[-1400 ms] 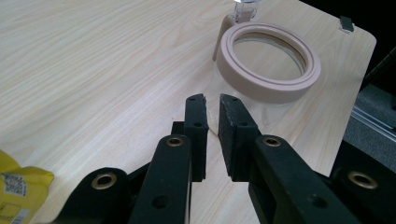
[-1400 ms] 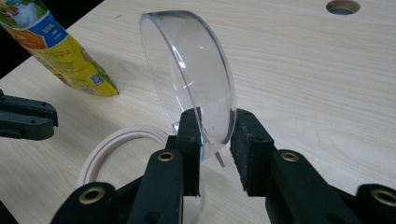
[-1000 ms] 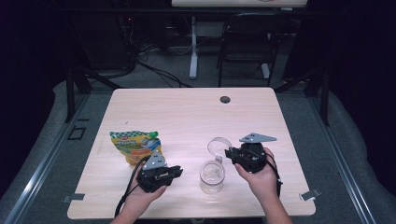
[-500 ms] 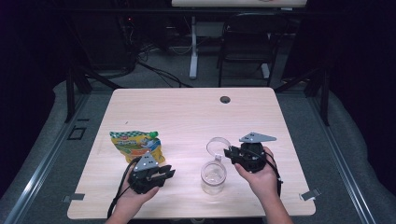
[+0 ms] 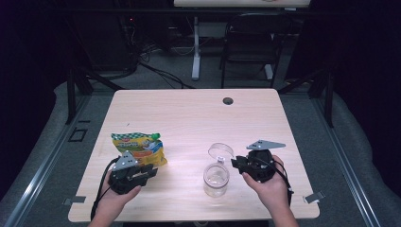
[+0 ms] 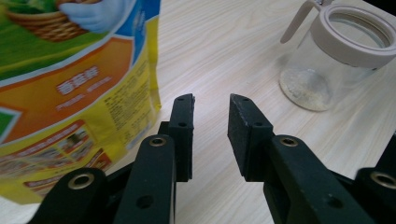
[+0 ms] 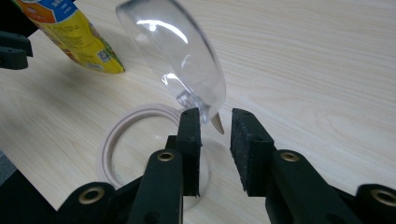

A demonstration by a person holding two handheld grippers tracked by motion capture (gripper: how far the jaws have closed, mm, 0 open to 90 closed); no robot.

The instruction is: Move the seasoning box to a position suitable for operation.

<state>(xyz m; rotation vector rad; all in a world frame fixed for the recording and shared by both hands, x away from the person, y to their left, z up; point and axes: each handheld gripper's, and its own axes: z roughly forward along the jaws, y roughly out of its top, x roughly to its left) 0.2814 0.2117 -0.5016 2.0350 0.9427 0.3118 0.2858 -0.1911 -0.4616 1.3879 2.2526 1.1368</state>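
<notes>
While open, jar (image 5: 216, 178) beside right claw (image 5: 235, 163).

both hand-held grippers are black: the left hand-held gripper (image 5: 131, 174) and right hand-held gripper (image 5: 254, 165) carry grey three-cornered plates, trailing black cables.

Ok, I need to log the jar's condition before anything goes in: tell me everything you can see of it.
The glass jar stands upright on the table, near its front edge, between the two grippers. It is clear and looks empty, with a beige collar round its mouth. Its clear domed lid is flipped open, hinged up at the back. The right gripper is close by the hinge, jaws apart, gripping nothing.
</notes>
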